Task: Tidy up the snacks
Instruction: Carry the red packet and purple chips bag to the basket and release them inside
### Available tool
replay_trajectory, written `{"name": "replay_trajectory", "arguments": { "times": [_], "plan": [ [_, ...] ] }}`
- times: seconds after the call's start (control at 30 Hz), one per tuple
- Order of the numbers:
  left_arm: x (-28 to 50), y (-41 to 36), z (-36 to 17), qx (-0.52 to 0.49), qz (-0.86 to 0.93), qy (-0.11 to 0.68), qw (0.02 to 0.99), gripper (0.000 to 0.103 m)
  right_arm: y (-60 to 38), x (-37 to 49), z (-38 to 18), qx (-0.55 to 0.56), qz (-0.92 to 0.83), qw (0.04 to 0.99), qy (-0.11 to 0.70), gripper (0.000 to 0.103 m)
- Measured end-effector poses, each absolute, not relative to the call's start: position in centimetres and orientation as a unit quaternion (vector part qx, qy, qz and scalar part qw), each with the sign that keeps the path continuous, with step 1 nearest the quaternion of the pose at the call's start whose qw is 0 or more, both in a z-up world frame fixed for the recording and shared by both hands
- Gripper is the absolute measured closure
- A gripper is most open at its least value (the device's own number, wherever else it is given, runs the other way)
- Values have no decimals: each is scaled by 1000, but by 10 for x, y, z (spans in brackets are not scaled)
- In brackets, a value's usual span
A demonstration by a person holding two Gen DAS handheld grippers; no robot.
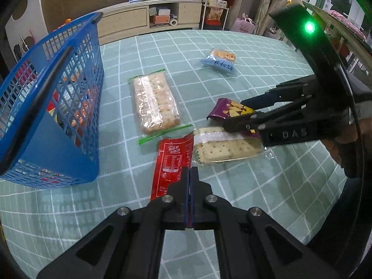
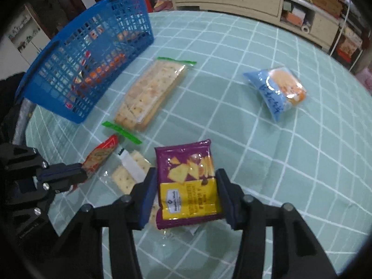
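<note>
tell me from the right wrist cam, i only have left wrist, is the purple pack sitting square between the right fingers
Observer: Yes. The purple pack sits centred in the right gripper, with one finger against each side edge.
Operator: is it over anything
Observer: Its lower left corner overlaps the clear cracker pack.
Operator: and my red pack
Observer: The near end of the red pack looks pinched at the tips of the left gripper.
</note>
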State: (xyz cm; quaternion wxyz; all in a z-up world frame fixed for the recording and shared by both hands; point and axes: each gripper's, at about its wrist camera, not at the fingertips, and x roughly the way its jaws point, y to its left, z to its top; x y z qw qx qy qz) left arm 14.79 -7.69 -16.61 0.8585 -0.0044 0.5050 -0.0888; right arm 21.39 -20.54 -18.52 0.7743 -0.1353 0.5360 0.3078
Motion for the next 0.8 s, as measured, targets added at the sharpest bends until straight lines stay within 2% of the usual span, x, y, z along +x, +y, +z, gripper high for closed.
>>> {"name": "replay_trajectory", "arguments": {
  "times": [0.3, 0.8],
  "plan": [
    [120, -76, -127, -7, -98, 470, 877, 103, -205, 171, -138, -124, 304, 801, 500, 48],
    [73, -52, -27, 0, -112, 390, 914, 103, -195, 122, -60, -104, 260, 863, 421, 48]
  ]
}}
